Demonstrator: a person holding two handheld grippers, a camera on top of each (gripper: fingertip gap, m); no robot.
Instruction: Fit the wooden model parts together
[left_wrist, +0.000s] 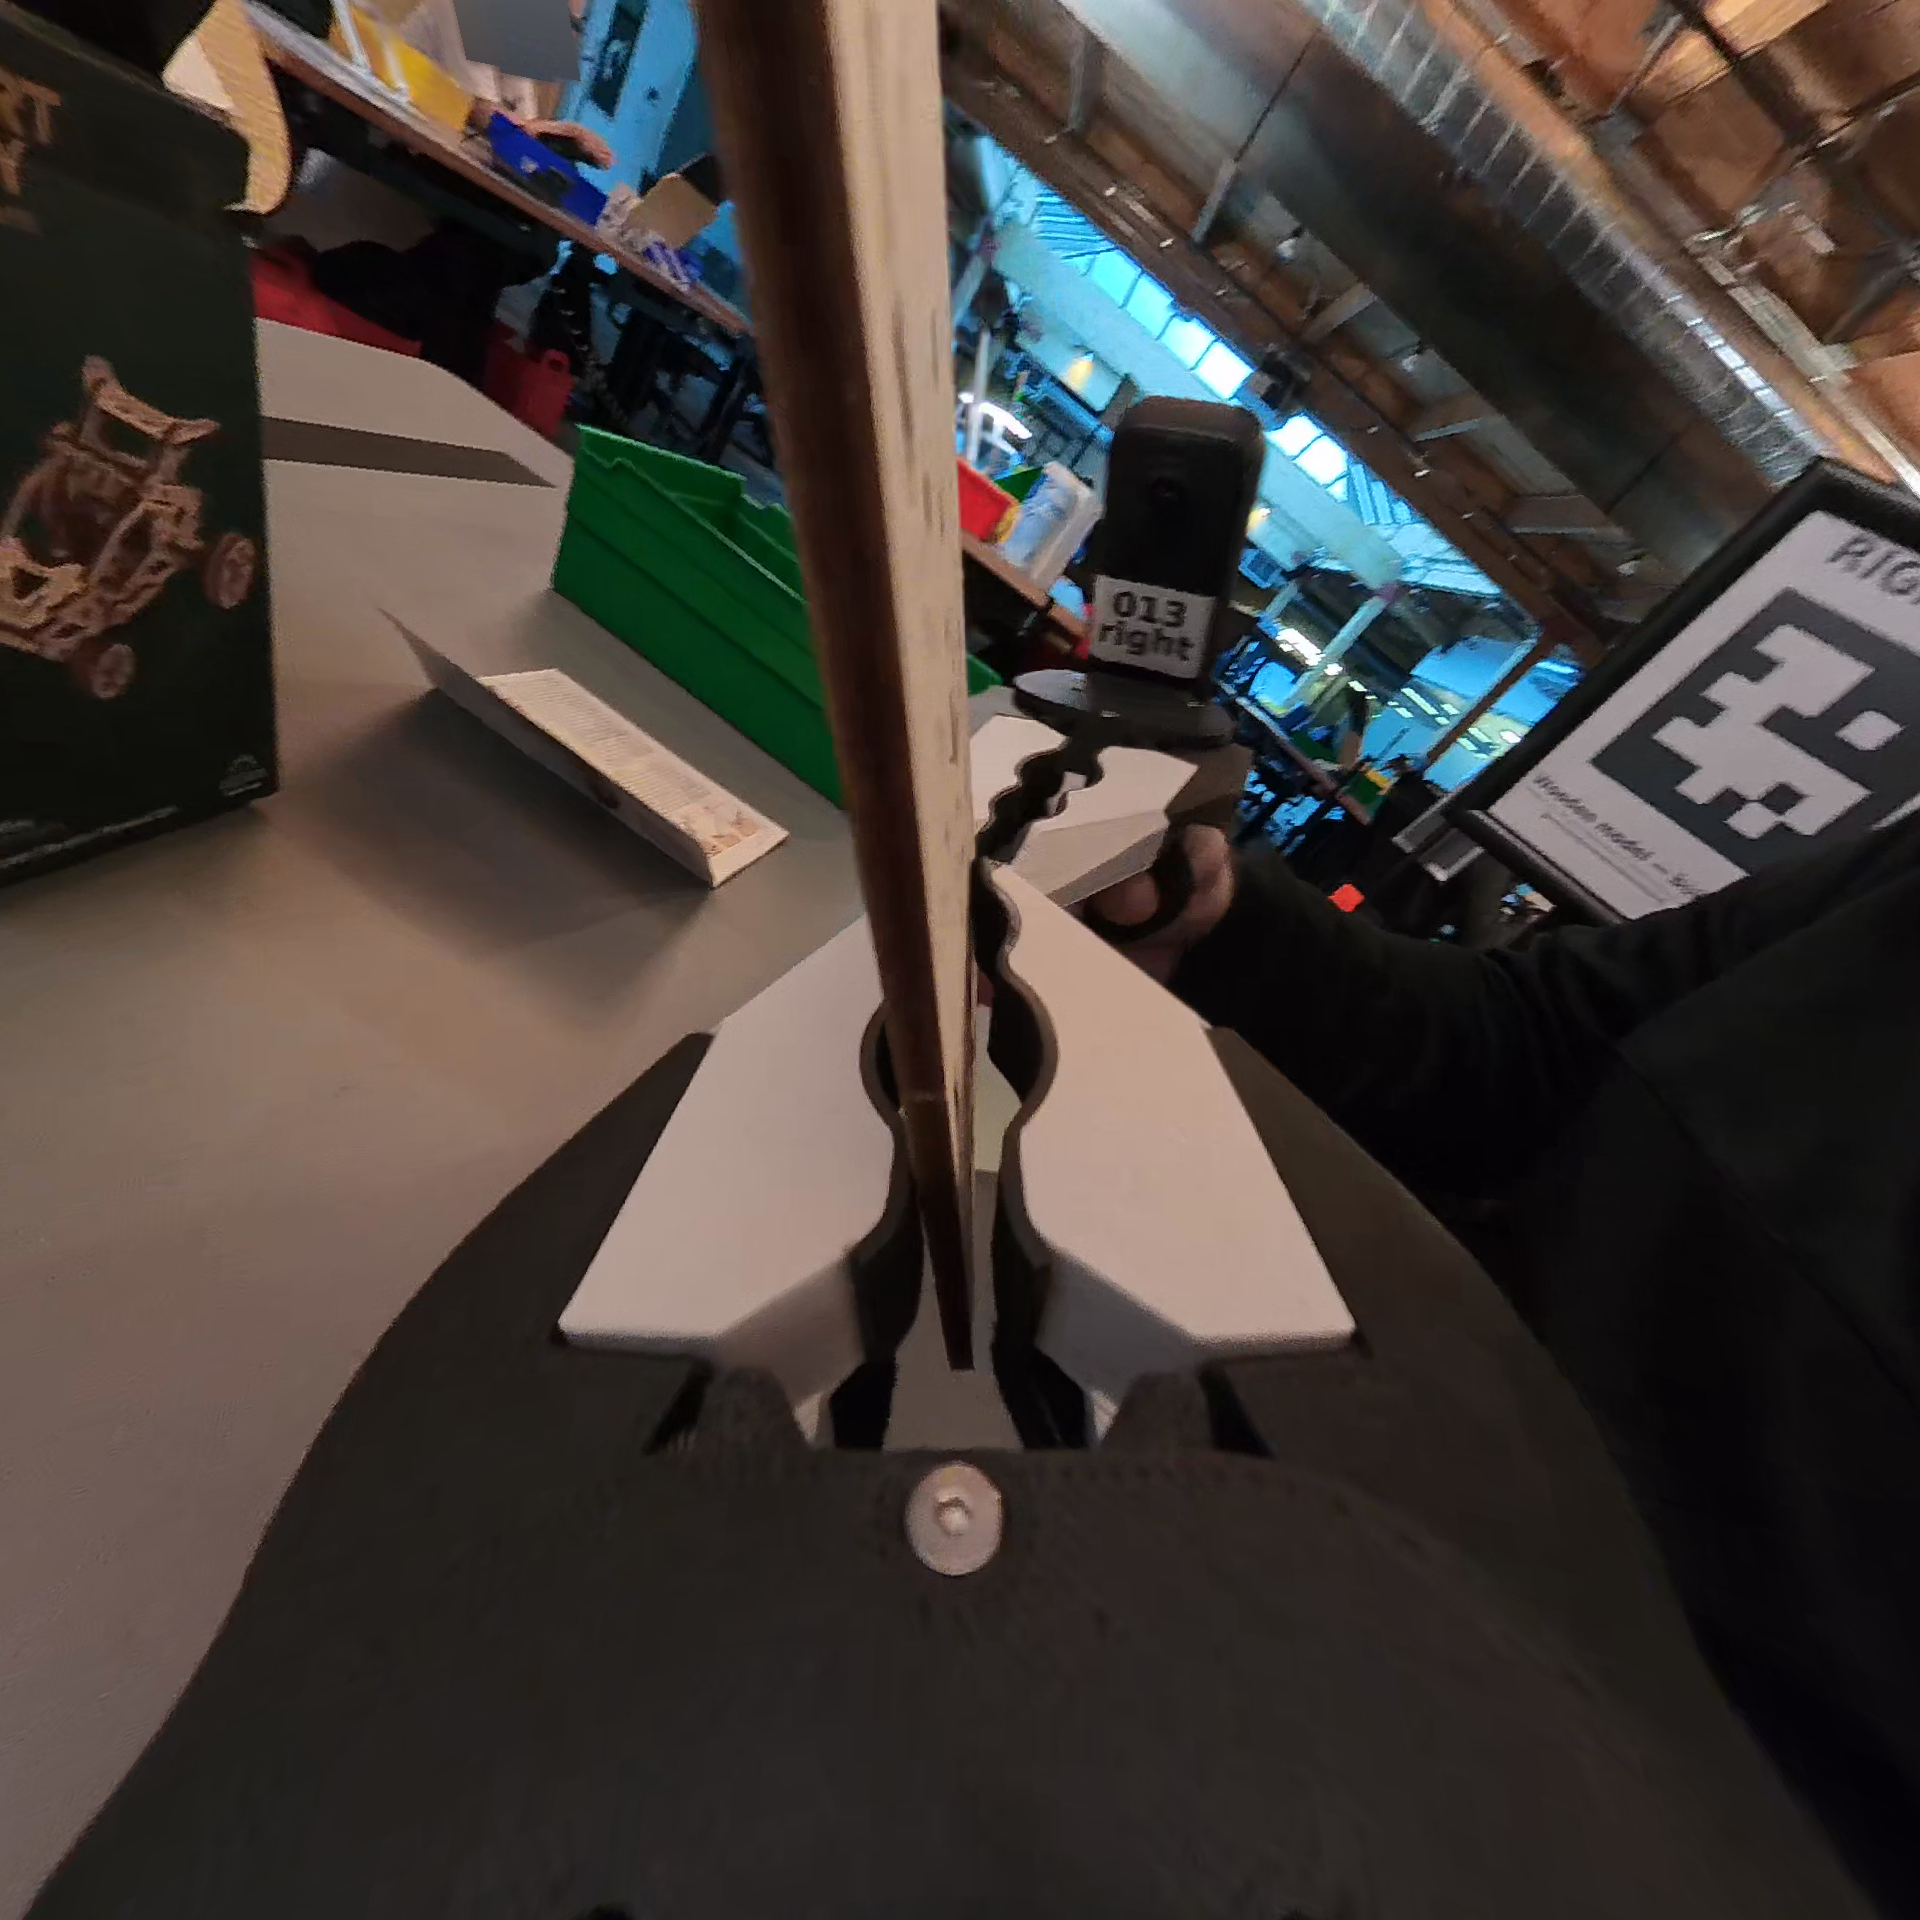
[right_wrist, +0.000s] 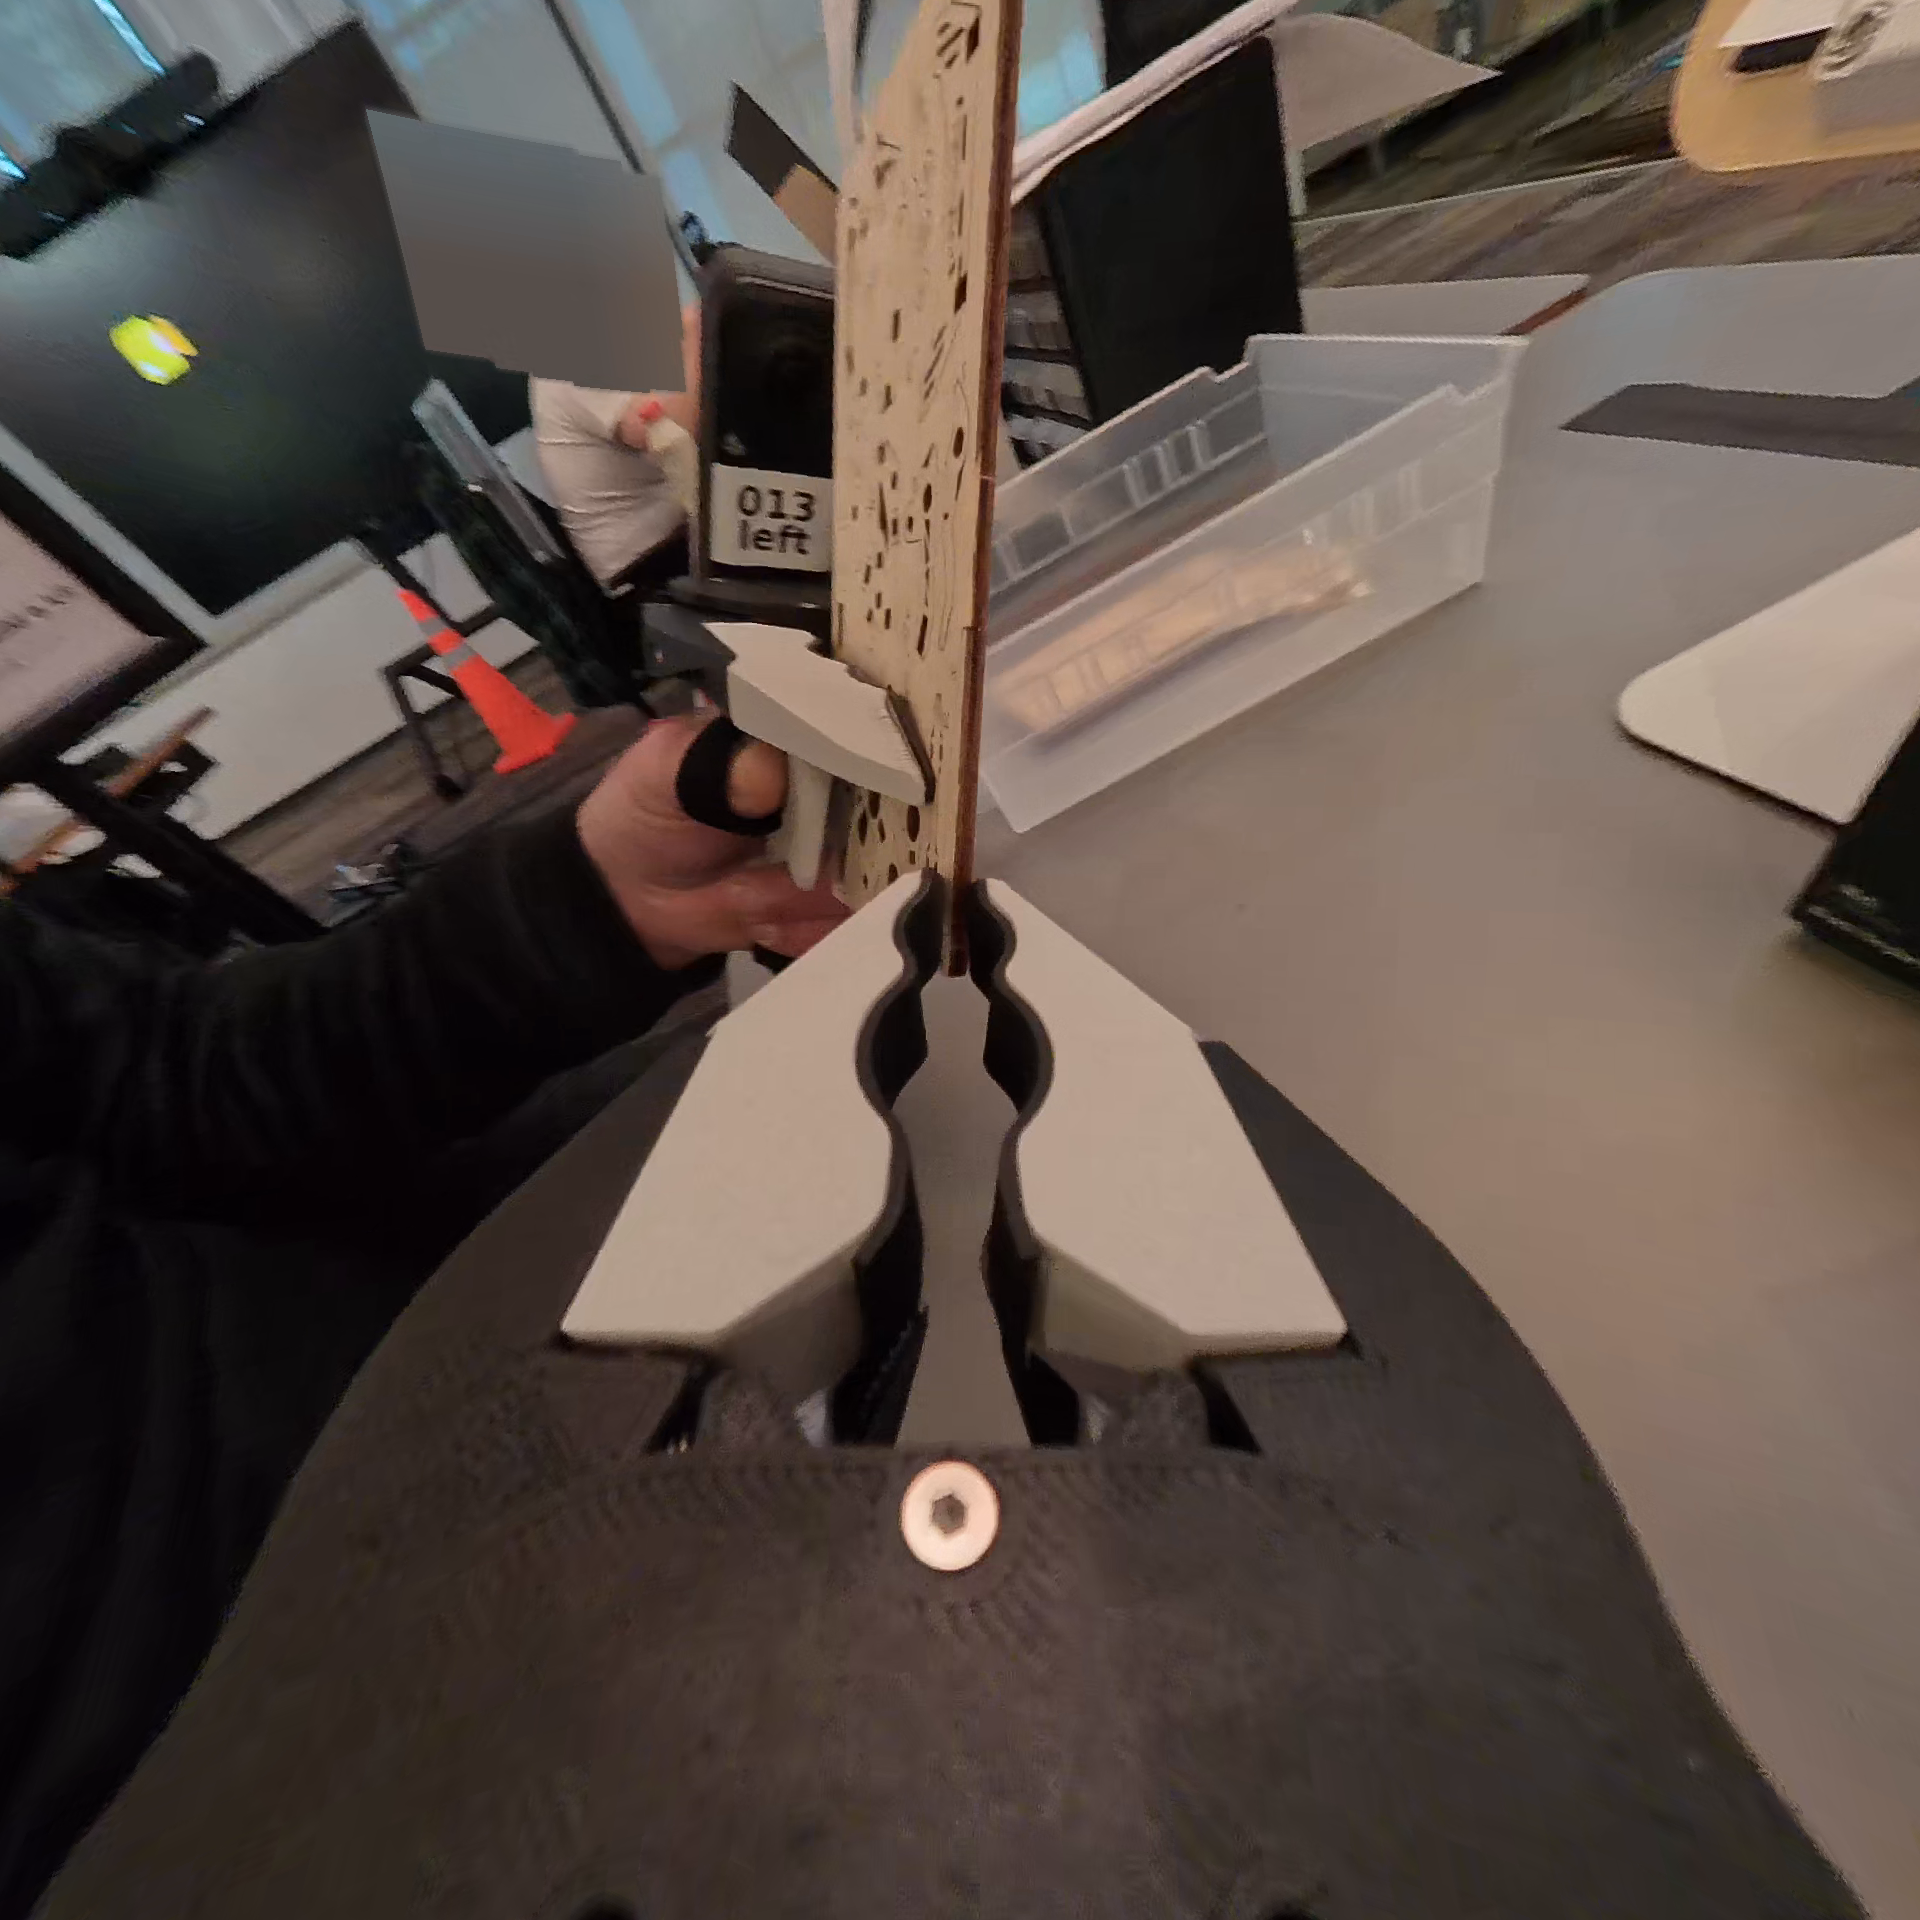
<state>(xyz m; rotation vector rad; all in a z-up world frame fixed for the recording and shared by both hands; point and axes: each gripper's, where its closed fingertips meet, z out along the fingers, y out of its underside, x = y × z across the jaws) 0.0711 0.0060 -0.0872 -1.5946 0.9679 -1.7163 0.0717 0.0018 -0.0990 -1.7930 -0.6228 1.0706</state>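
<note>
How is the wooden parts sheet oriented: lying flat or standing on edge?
On edge: the wooden parts sheet rises upright above the grey table, clamped by both hand-held grippers.

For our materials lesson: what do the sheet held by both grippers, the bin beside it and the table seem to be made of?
Sheet: thin plywood, pale unvarnished face, dark burnt-looking edge and cut outlines, probably laser-cut.
Bin: translucent, frosted plastic; its contents show through the wall.
Table: smooth matte grey, likely laminate; the core is not visible.

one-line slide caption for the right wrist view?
Both grippers, right and left, clamp an upright laser-cut wooden sheet above the grey table.
</note>
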